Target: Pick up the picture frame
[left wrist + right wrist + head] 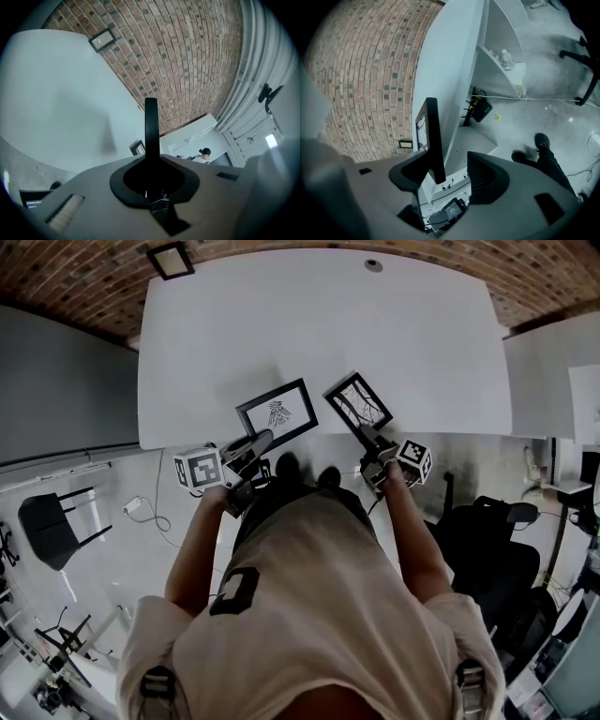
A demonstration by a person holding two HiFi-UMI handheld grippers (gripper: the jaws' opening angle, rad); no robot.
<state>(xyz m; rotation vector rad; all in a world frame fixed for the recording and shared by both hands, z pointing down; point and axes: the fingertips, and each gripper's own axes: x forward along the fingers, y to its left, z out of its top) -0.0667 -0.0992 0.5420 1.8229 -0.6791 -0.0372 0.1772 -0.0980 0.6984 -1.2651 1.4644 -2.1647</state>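
Two black frames sit near the 6 o'clock edge of the white worktop. The left gripper is pressed together on the 7 o'clock corner of the left picture frame, seen edge-on between its jaws. The right gripper stands spread around the 5 o'clock corner of the right picture frame, which is close to one jaw and clear of the other.

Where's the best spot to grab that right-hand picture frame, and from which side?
Probably by its near edge, approached from the front side of the table. The right picture frame is flat and thin, so open jaws can straddle its black border; the right gripper has that edge between its jaws, not clamped.
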